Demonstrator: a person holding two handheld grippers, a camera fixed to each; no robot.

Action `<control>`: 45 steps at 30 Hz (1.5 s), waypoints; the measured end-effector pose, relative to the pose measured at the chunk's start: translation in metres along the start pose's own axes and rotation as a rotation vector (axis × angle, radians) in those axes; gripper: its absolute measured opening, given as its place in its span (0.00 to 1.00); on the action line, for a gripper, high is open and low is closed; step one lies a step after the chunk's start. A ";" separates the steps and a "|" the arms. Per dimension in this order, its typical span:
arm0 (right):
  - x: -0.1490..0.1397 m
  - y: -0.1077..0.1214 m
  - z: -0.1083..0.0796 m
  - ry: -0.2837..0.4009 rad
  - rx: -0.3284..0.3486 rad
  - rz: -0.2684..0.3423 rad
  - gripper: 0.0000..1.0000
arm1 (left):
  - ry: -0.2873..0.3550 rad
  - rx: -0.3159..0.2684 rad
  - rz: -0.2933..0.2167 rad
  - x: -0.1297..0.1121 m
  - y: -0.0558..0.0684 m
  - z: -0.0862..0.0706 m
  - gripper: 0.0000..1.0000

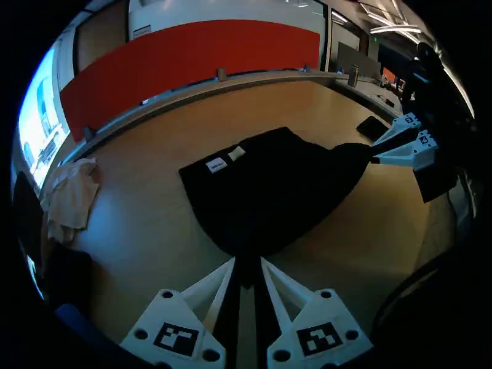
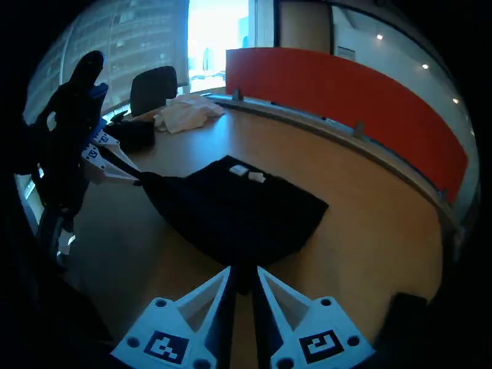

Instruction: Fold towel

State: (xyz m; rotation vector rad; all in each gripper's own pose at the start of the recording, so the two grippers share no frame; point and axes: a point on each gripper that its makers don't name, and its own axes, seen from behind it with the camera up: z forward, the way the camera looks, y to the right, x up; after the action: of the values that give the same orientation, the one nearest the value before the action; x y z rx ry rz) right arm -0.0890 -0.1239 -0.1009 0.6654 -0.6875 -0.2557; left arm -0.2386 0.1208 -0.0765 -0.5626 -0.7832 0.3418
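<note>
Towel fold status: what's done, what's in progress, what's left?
Done: the black towel is laid out on the table and two of its corners are grabbed.
In hand: the left gripper and the right gripper are each shut on a corner, with cloth drawn toward each.
Left: probably carrying those corners over to the far edge by the white tags, then releasing. No finished fold shows yet.

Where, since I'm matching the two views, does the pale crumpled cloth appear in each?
Left gripper view: the pale cloth lies at the far left, left of the black towel.
Right gripper view: upper left of centre, beyond the towel.
Shared landmark: the long red partition behind it.
</note>
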 end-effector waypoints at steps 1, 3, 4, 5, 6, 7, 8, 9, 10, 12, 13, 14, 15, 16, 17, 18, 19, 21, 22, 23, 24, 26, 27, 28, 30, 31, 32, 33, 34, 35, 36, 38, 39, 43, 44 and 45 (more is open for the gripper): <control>0.003 0.000 -0.003 0.004 -0.001 0.000 0.15 | 0.002 0.000 -0.001 0.002 0.001 -0.003 0.13; 0.008 -0.001 -0.010 0.011 -0.001 -0.002 0.15 | 0.005 0.000 -0.005 0.006 0.002 -0.010 0.13; 0.009 -0.002 -0.013 0.012 0.001 -0.003 0.15 | 0.005 -0.001 -0.006 0.007 0.003 -0.013 0.13; 0.011 -0.003 -0.015 0.013 0.002 -0.004 0.15 | 0.004 -0.001 -0.008 0.008 0.003 -0.015 0.13; 0.012 -0.004 -0.018 0.013 0.005 -0.005 0.15 | 0.003 -0.001 -0.010 0.009 0.004 -0.018 0.13; 0.014 -0.005 -0.020 0.013 0.008 -0.006 0.15 | 0.002 -0.002 -0.011 0.009 0.005 -0.021 0.13; 0.015 -0.006 -0.023 0.012 0.010 -0.007 0.15 | 0.001 -0.002 -0.012 0.010 0.005 -0.023 0.13; 0.016 -0.007 -0.025 0.012 0.013 -0.009 0.15 | 0.000 -0.004 -0.014 0.010 0.006 -0.026 0.13; 0.017 -0.008 -0.027 0.011 0.014 -0.011 0.15 | -0.002 -0.006 -0.016 0.010 0.007 -0.028 0.13; 0.018 -0.010 -0.032 0.009 0.017 -0.014 0.15 | -0.007 -0.010 -0.019 0.010 0.010 -0.032 0.13; 0.018 -0.010 -0.034 0.006 0.019 -0.015 0.15 | -0.010 -0.014 -0.021 0.009 0.011 -0.033 0.13; 0.018 -0.011 -0.036 0.004 0.021 -0.016 0.15 | -0.013 -0.017 -0.023 0.009 0.013 -0.035 0.13; 0.018 -0.012 -0.039 0.002 0.023 -0.016 0.15 | -0.016 -0.019 -0.024 0.008 0.014 -0.037 0.13; 0.019 -0.013 -0.040 0.001 0.026 -0.016 0.15 | -0.018 -0.021 -0.025 0.007 0.015 -0.038 0.13; 0.019 -0.014 -0.042 -0.001 0.029 -0.016 0.15 | -0.021 -0.023 -0.026 0.006 0.016 -0.040 0.13; 0.019 -0.016 -0.044 -0.002 0.031 -0.017 0.15 | -0.023 -0.024 -0.027 0.005 0.017 -0.041 0.13; 0.019 -0.017 -0.046 -0.003 0.034 -0.017 0.15 | -0.024 -0.024 -0.027 0.005 0.017 -0.042 0.13; 0.020 -0.020 -0.049 -0.005 0.039 -0.016 0.15 | -0.027 -0.025 -0.027 0.004 0.019 -0.045 0.13; 0.020 -0.021 -0.051 -0.006 0.040 -0.016 0.15 | -0.029 -0.025 -0.028 0.003 0.019 -0.047 0.13; 0.020 -0.022 -0.052 -0.007 0.042 -0.016 0.15 | -0.030 -0.025 -0.028 0.003 0.019 -0.048 0.13; 0.021 -0.024 -0.053 -0.007 0.044 -0.016 0.15 | -0.031 -0.026 -0.028 0.003 0.020 -0.049 0.13; 0.021 -0.026 -0.056 -0.008 0.046 -0.014 0.15 | -0.032 -0.026 -0.028 0.003 0.020 -0.051 0.13; 0.021 -0.027 -0.057 -0.008 0.047 -0.013 0.15 | -0.032 -0.026 -0.028 0.003 0.021 -0.052 0.13; 0.022 -0.027 -0.057 -0.008 0.048 -0.012 0.15 | -0.031 -0.026 -0.027 0.003 0.021 -0.053 0.13; 0.022 -0.028 -0.059 -0.009 0.048 -0.011 0.15 | -0.030 -0.026 -0.027 0.005 0.021 -0.055 0.13; 0.022 -0.028 -0.059 -0.009 0.048 -0.010 0.15 | -0.029 -0.027 -0.026 0.005 0.022 -0.056 0.13; 0.022 -0.028 -0.059 -0.010 0.048 -0.010 0.15 | -0.028 -0.027 -0.026 0.006 0.022 -0.057 0.13; 0.022 -0.028 -0.059 -0.010 0.048 -0.010 0.15 | -0.027 -0.028 -0.025 0.006 0.022 -0.057 0.13; 0.022 -0.028 -0.059 -0.010 0.049 -0.011 0.15 | -0.027 -0.028 -0.024 0.006 0.023 -0.057 0.13; 0.022 -0.028 -0.059 -0.011 0.049 -0.012 0.15 | -0.027 -0.029 -0.023 0.006 0.023 -0.057 0.13; 0.022 -0.028 -0.059 -0.011 0.050 -0.013 0.15 | -0.027 -0.029 -0.023 0.006 0.023 -0.057 0.13; 0.021 -0.028 -0.059 -0.013 0.050 -0.015 0.15 | -0.028 -0.029 -0.023 0.006 0.024 -0.057 0.13; 0.021 -0.028 -0.059 -0.014 0.050 -0.016 0.15 | -0.028 -0.029 -0.024 0.006 0.024 -0.057 0.13; 0.020 -0.027 -0.057 -0.019 0.049 -0.021 0.15 | -0.029 -0.031 -0.030 0.006 0.024 -0.056 0.13; 0.020 -0.026 -0.056 -0.020 0.049 -0.023 0.15 | -0.029 -0.031 -0.032 0.006 0.024 -0.056 0.13; 0.020 -0.025 -0.056 -0.022 0.048 -0.024 0.15 | -0.029 -0.031 -0.033 0.007 0.023 -0.055 0.13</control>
State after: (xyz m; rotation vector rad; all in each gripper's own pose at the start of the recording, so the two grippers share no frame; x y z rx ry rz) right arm -0.0374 -0.1251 -0.1391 0.7183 -0.7084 -0.2697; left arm -0.1952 0.1235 -0.1183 -0.5744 -0.8264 0.3084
